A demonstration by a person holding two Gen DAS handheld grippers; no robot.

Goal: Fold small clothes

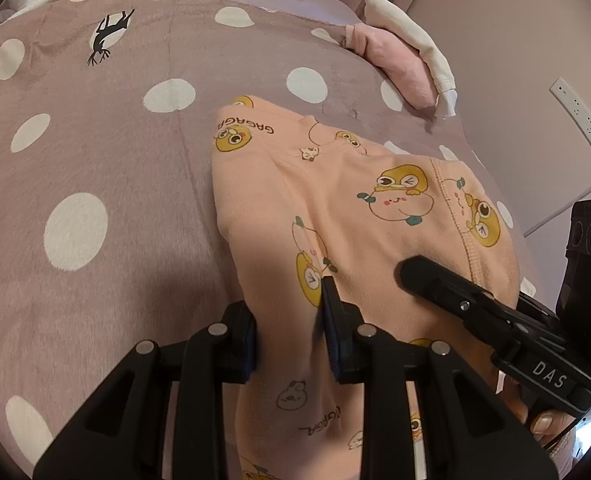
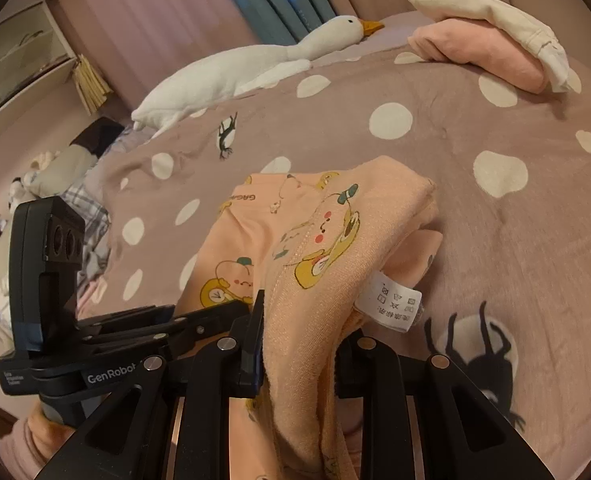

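Peach cartoon-print garment (image 1: 335,208), partly folded and bunched, is held lifted at the near edge above the dotted bed; white care label (image 2: 391,300) is exposed. Far end is resting on the bed.

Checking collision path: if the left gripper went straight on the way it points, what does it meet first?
Likely the peach cartoon-print cotton garment its jaws already pinch, then the mauve polka-dot blanket beneath; depth is unclear.
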